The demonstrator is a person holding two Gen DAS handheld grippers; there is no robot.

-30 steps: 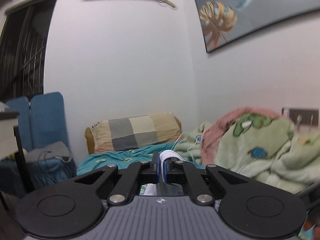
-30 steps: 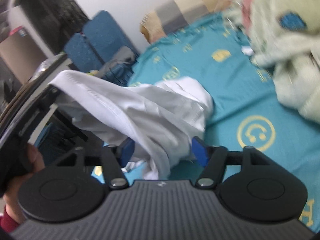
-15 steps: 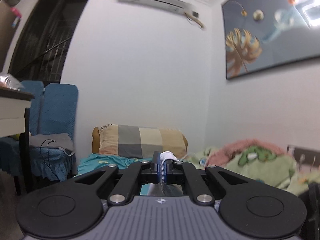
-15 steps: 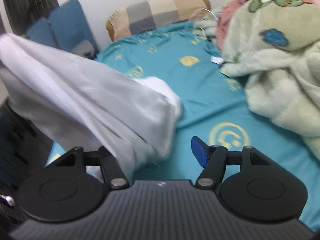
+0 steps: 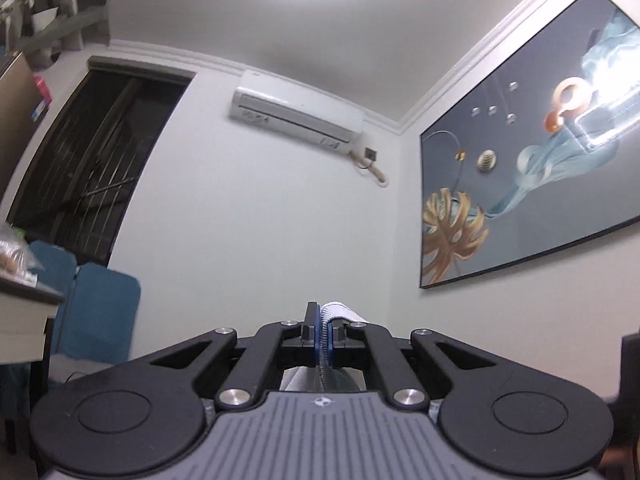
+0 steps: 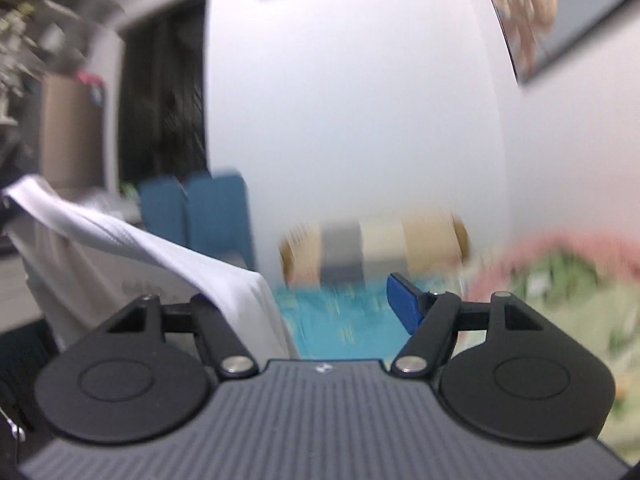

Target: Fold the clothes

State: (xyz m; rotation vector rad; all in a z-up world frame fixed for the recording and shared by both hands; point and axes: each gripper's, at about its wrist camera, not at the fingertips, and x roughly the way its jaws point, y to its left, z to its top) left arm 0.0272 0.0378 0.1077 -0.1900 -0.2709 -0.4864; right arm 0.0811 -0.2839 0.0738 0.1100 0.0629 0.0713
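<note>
Left hand-held gripper (image 5: 325, 330) clamping ribbed edge of white garment (image 6: 132, 248), pointing up at wall. Right hand-held gripper (image 6: 316, 300) jaws apart, garment draping over left finger; bed (image 6: 340, 316) blurred.

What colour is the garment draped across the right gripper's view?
White, faintly textured; the garment shows best in the right wrist view, though that frame is blurred.

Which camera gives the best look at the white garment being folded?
The right wrist view. There the white garment stretches across the left side as a broad sheet. The left wrist view shows only a small ribbed edge of it, pinched in the shut left gripper.
</note>
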